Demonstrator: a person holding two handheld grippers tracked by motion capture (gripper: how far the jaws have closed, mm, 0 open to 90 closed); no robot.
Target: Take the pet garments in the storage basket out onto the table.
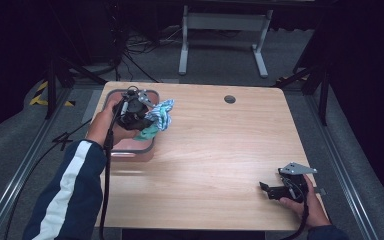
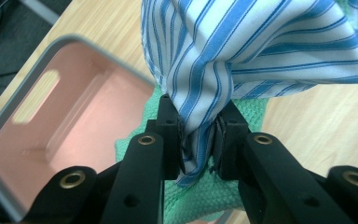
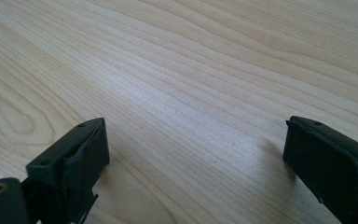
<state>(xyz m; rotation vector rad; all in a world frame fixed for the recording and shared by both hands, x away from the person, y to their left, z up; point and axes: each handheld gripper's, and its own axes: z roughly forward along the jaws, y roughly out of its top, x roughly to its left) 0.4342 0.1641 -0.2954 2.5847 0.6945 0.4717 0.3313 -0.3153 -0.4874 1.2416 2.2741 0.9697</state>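
Note:
My left gripper [image 2: 199, 140] is shut on a blue-and-white striped cloth [image 2: 261, 51], pinched between its black pads. In the high view this gripper [image 1: 142, 116] hangs over the right rim of a pink bin [image 1: 130, 148] with a grey edge, and the striped cloth [image 1: 162, 114] bunches out to its right. A green knitted cloth [image 2: 200, 200] lies under the striped one and drapes over the bin's rim [image 2: 23, 140]. My right gripper [image 3: 196, 154] stands open just above the bare wooden table [image 3: 191, 70], low at the front right [image 1: 272, 190], with nothing between its jaws.
The pink bin sits at the table's left edge, its inside bare where it shows. A round cable hole [image 1: 229, 99] lies near the far edge. Beyond the table stand a white frame's legs [image 1: 220, 30] and cables on the grey floor.

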